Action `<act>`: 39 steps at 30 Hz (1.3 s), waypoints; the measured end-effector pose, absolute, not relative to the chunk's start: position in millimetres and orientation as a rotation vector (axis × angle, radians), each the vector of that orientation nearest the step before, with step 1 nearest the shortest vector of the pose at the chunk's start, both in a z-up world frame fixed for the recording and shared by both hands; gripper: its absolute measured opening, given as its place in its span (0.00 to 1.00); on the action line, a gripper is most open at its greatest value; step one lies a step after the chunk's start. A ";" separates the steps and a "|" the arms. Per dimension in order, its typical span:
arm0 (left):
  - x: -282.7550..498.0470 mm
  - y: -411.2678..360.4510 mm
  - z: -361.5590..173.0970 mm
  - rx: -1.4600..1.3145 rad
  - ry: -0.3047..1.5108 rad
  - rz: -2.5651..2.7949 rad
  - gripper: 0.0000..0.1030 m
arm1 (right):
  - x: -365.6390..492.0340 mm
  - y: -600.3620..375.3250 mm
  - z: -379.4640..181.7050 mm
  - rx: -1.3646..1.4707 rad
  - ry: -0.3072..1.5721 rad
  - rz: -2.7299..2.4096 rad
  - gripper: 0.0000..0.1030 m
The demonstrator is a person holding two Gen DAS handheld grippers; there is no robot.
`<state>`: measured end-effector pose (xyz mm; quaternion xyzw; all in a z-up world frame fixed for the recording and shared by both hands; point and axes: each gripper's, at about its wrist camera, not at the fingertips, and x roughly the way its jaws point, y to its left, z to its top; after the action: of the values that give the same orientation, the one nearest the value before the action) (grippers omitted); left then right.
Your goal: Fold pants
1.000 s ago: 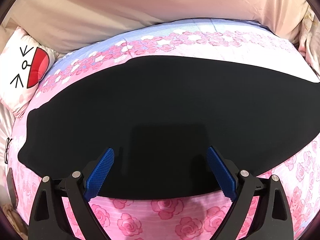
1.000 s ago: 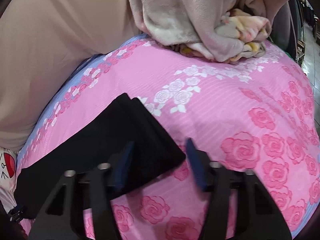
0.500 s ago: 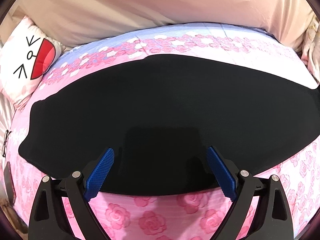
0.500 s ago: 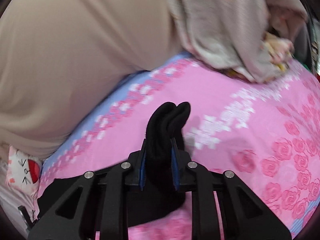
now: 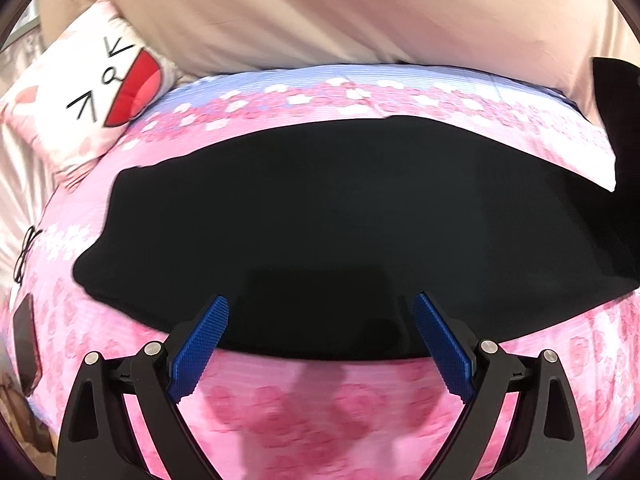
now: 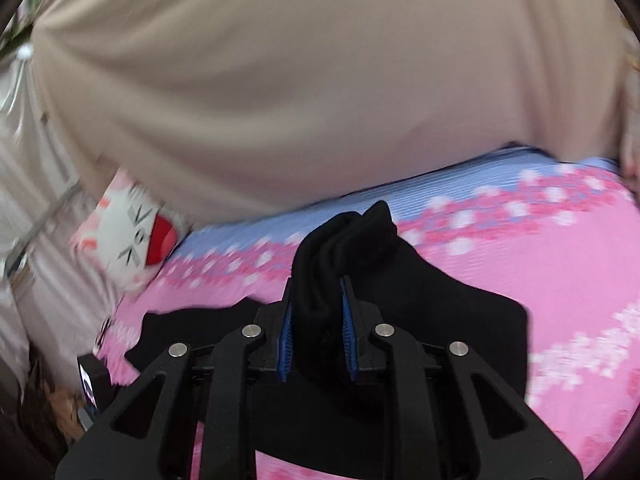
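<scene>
Right gripper (image 6: 316,332) clamps the pants (image 5: 340,220) at one end — long axis crosswise before the wide-open left gripper (image 5: 320,344).

pink floral bed (image 5: 320,420) w/ beige headboard (image 5: 320,12)

Home bedroom. A pink rose-print bedsheet (image 5: 320,420) is covering the mattress, a cartoon-face pillow (image 5: 92,92) is lying at its edge. Beige bedding (image 6: 280,100) is bunching behind.
</scene>
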<state>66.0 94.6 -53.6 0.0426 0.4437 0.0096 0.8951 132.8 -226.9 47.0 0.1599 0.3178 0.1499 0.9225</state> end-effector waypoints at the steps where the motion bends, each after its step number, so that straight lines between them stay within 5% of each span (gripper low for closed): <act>1: 64.8 101.8 -52.9 0.085 0.918 0.029 0.89 | 134.7 -211.7 44.9 0.318 0.668 0.331 0.19; 12: 60.0 150.9 -47.4 0.046 0.901 0.089 0.89 | 136.5 -38.2 -19.0 0.108 0.874 0.541 0.19; 27: 62.4 163.6 -50.1 0.031 0.901 0.083 0.89 | 112.8 29.5 -65.7 -0.148 0.899 0.529 0.24; 29: 63.3 164.0 -50.5 0.034 0.904 0.086 0.89 | 103.6 29.0 -60.6 -0.130 0.871 0.561 0.45; 32: 60.0 168.8 -47.4 0.037 0.897 0.095 0.89 | 86.2 8.8 -44.6 -0.039 0.831 0.582 0.50; 36: 57.5 177.2 -43.4 0.037 0.887 0.115 0.89 | 68.7 -66.0 -13.5 0.086 0.731 0.401 0.49; 39: 66.9 167.6 -31.0 0.056 0.849 0.096 0.89 | 68.2 -142.1 -1.6 0.131 0.712 0.142 0.35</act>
<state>66.9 167.6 -31.0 0.0271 0.4118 0.0467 0.9096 68.2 -142.1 -1.6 0.0638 0.3478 0.0692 0.9328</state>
